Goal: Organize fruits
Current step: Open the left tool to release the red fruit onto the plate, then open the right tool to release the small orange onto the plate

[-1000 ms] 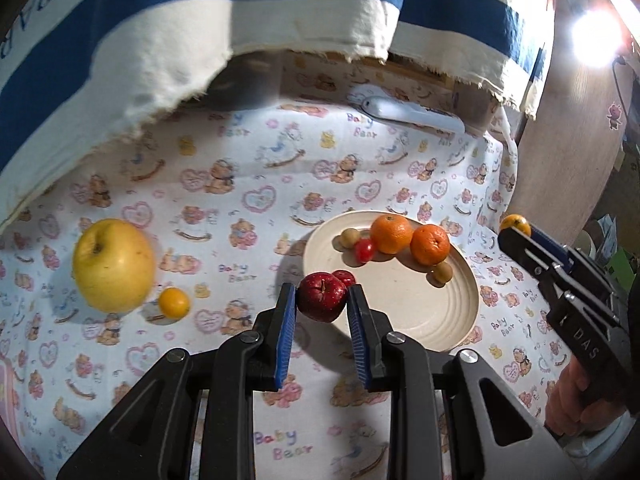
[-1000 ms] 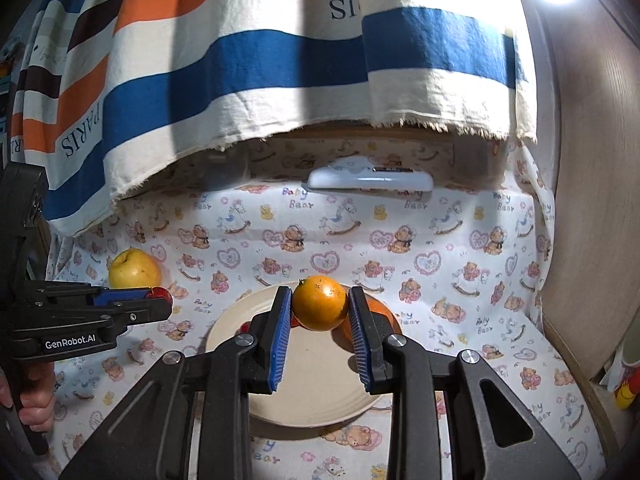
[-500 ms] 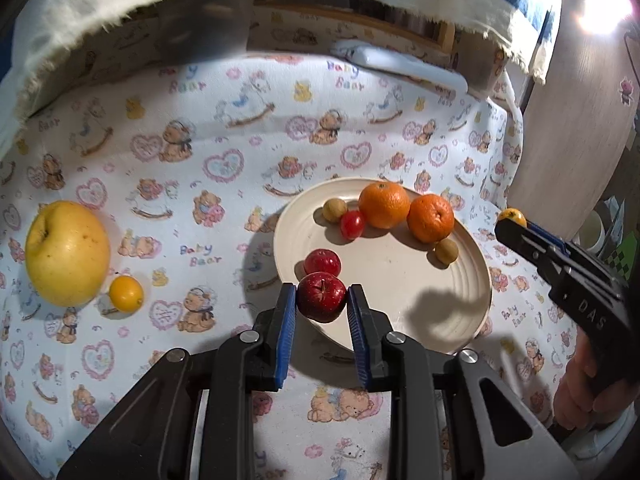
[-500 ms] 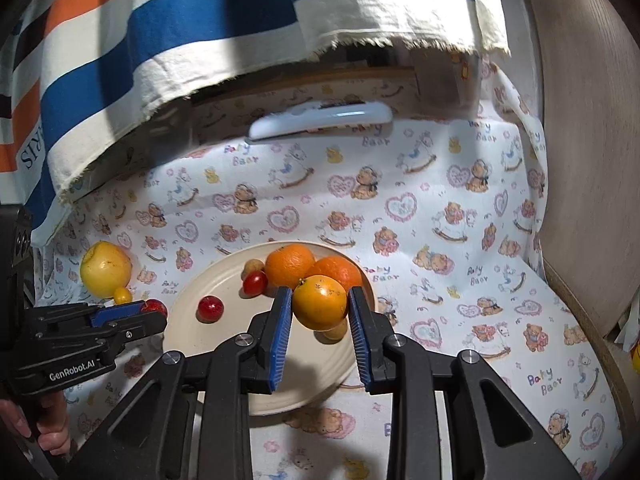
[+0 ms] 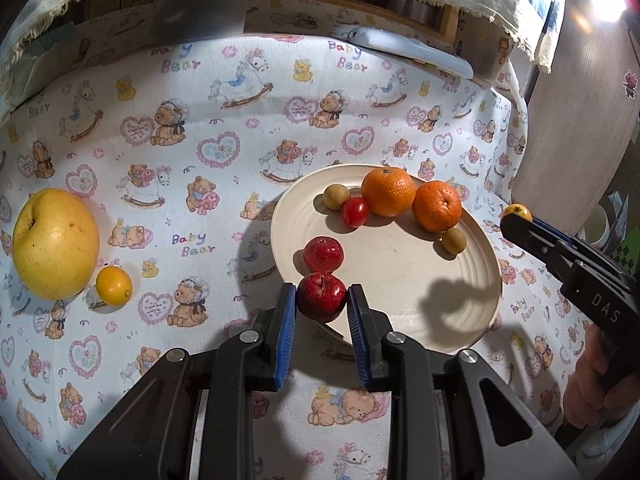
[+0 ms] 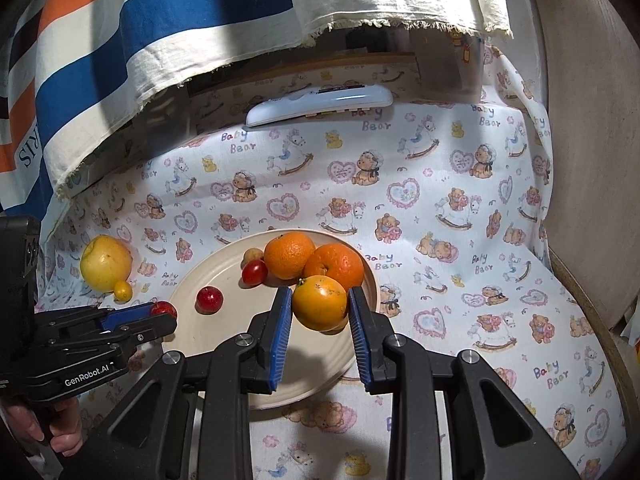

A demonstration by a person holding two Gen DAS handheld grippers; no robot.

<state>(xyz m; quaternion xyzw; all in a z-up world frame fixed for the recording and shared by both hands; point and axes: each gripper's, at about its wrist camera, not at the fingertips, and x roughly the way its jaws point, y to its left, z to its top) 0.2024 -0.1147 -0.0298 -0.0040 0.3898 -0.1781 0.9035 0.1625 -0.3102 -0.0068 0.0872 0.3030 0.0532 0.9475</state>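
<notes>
far left on the tabletop (image 5: 280, 112), under its teddy-bear cloth, sits the big yellow apple (image 5: 55, 243) with a small yellow fruit (image 5: 113, 285) just beside it, both well apart from the plate (image 5: 460, 320) and, by my reading, not sorted yet. moving right, the left tongs (image 5: 321, 307) are pinching a small red apple (image 5: 321, 297), blue pads tight on both sides, hovering right at the plate's near left rim. a second red apple (image 5: 323, 254) lies on the plate just beyond it, so it looks like reds are being gathered together there. along the far side of the plate: a brown round fruit (image 5: 336, 197), a red tomato (image 5: 355, 211), two oranges (image 5: 388, 191) side by side, then another brown one (image 5: 454, 241). further right, the right tongs (image 6: 320, 307) are pinching a yellow-orange citrus (image 6: 320, 302), held just near of the two oranges, probably to land it with its own kind.

now the views. the left camera shows the red apple's stem and how snug the grip is, and catches the other tool only from the side with a sliver of citrus at its tip. the right camera shows the citrus whole between its pads, plus a white remote (image 6: 320, 105) at the far edge and a striped towel (image 6: 160, 28) hanging above. it hides the right brown fruit behind the citrus.
</notes>
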